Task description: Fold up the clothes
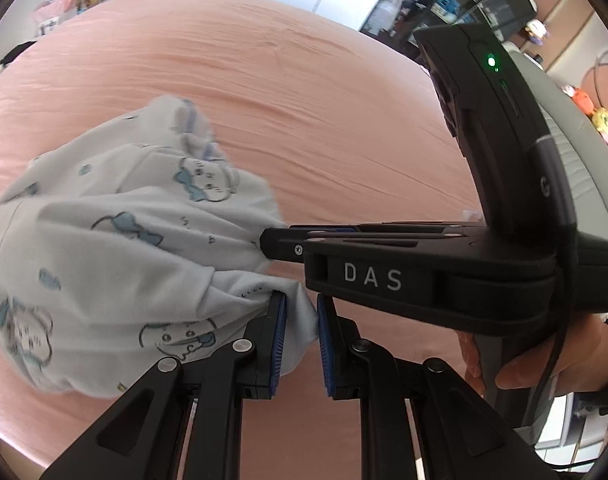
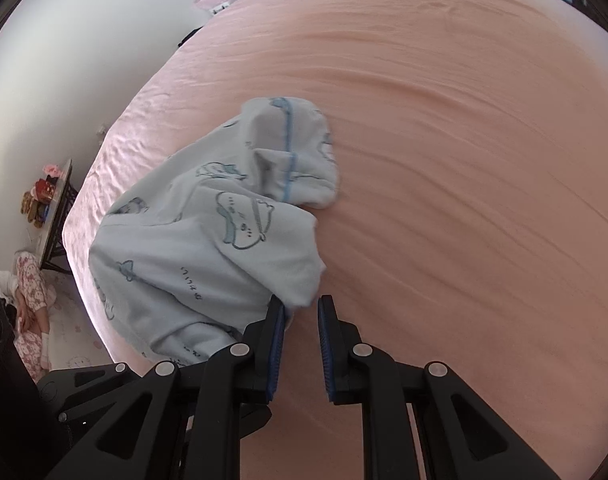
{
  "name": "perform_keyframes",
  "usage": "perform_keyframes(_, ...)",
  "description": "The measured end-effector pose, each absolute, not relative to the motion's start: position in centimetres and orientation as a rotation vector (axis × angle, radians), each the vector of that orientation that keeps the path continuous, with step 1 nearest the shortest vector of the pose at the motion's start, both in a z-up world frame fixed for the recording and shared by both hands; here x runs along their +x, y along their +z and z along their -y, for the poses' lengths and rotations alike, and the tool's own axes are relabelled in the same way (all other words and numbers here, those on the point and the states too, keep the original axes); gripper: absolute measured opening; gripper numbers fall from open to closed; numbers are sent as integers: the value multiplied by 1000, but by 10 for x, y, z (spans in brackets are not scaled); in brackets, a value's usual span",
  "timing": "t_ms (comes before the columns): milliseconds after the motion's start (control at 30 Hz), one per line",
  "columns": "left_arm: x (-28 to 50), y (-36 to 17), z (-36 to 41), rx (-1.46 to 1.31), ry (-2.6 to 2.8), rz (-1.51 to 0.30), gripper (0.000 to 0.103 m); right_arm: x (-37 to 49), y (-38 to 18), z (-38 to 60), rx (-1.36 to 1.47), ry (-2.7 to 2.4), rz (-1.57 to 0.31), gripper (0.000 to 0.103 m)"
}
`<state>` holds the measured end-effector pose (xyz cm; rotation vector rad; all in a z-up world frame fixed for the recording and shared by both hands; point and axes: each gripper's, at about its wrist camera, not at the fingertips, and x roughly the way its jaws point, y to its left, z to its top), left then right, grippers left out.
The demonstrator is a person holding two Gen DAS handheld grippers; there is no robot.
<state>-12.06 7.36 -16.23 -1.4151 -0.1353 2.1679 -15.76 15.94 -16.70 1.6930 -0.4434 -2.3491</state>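
Two tongs (image 1: 298,340) (image 2: 301,340), one printed garment (image 1: 116,240), one bed (image 1: 324,100).

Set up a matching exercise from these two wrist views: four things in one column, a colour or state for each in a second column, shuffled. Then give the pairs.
Things:
1. bed sheet
2. garment
3. left gripper
4. status light

Descriptions:
A. glowing green
B. pale blue with cartoon prints, bunched up
C. pink, lightly wrinkled
D. pinching a fold of cloth

Pairs: 1-C, 2-B, 3-D, 4-A
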Motion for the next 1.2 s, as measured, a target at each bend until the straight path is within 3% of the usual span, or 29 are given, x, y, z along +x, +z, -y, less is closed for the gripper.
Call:
perform_keyframes(267, -128, -149, -64, -1434, 2205, 155, 15, -145, -177, -212, 1725, -2306, 665, 16)
perform_keyframes(333, -130, -143, -63, -1453, 2223, 121, 25, -143, -178, -222, 1715, -2274, 730, 16)
perform_keyframes(400, -129, -136, -59, -1430, 2271, 78, 52, -146, -180, -224, 1723, -2243, 781, 17)
perform_keyframes(500, -130, -127, -47, -1394, 2353, 76, 71, -147, -178, -225, 1720, -2230, 829, 35)
perform_keyframes(567, -139, -128, -33, -1398, 2361, 137, 76, -145, -174, -229, 1708, -2240, 857, 59)
perform_keyframes(733, -140, -124, -13, -1447, 2463, 151, 77, -131, -173, -241, 1687, -2194, 1012, 66)
perform_keyframes(1067, -134, -138, 39, -1531, 2543, 264, 77, -109, -159, -236, 1680, -2147, 952, 69)
perform_keyframes(1200, -126, -139, 47, -1449, 2572, 198, 77, -106, -146, -223, 1637, -2219, 822, 69)
